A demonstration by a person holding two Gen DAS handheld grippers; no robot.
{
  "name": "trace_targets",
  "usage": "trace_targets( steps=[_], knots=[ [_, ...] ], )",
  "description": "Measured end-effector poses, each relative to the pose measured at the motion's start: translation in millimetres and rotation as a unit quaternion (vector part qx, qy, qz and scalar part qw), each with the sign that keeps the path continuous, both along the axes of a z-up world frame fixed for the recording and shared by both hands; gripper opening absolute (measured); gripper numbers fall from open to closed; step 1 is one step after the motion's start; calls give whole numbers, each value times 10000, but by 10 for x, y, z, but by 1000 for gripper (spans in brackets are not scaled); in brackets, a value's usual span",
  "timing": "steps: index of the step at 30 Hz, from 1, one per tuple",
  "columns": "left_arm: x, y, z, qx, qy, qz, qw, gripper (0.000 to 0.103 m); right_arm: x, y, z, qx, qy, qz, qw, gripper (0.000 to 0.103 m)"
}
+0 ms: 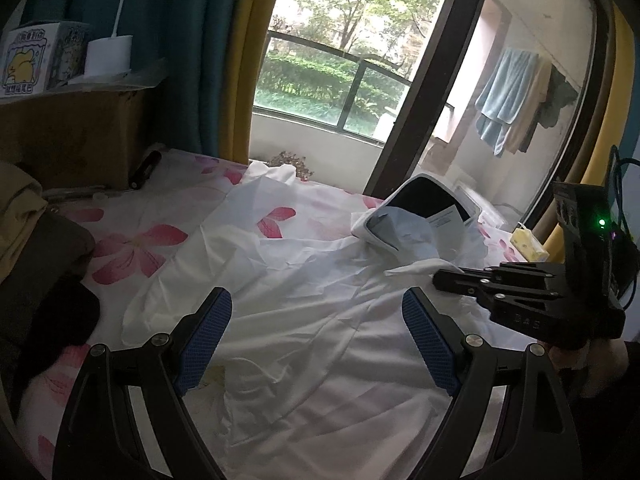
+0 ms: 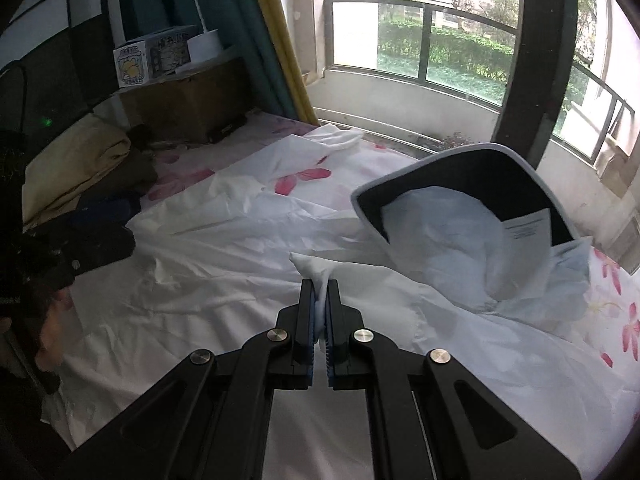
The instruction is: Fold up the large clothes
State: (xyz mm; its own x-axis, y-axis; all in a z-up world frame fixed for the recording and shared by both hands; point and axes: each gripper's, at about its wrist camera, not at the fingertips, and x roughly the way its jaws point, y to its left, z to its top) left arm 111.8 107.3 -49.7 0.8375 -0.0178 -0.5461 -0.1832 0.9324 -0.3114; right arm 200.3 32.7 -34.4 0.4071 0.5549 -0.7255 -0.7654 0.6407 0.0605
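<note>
Fabric's bunched up between your right gripper (image 2: 320, 312) jaws, which are clamped on a pinch of the thin white hooded jacket (image 1: 304, 304) spread across the pink-flowered bedsheet (image 1: 132, 240), probably so you've got a corner to pull the fold from. Your left gripper (image 1: 316, 340) hangs over the jacket's middle with its blue pads (image 1: 208, 340) wide apart and nothing in them, looks ready to pin or grab the other side. That dark-lined hood (image 2: 460, 184) is propped up near the window, so it'll likely need flattening

Black grippers (image 2: 319, 304) — blue pads (image 1: 208, 340), silver screws.
</note>
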Motion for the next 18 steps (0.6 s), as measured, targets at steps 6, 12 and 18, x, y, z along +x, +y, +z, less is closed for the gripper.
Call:
trace_targets(
  steps=[6,12,18],
  knots=[
    [6,71,-42,-59,45,19,10000,89,121,109,-72,147,79,-185,9997,4],
    [56,218,-88,11,227,-46,9997,89,220,185,-152,162,227,-314,9991,4],
    [208,463,-55,252,352,-224,9988,89,221,284,-298,-30,560,-208,9982,7]
  ],
)
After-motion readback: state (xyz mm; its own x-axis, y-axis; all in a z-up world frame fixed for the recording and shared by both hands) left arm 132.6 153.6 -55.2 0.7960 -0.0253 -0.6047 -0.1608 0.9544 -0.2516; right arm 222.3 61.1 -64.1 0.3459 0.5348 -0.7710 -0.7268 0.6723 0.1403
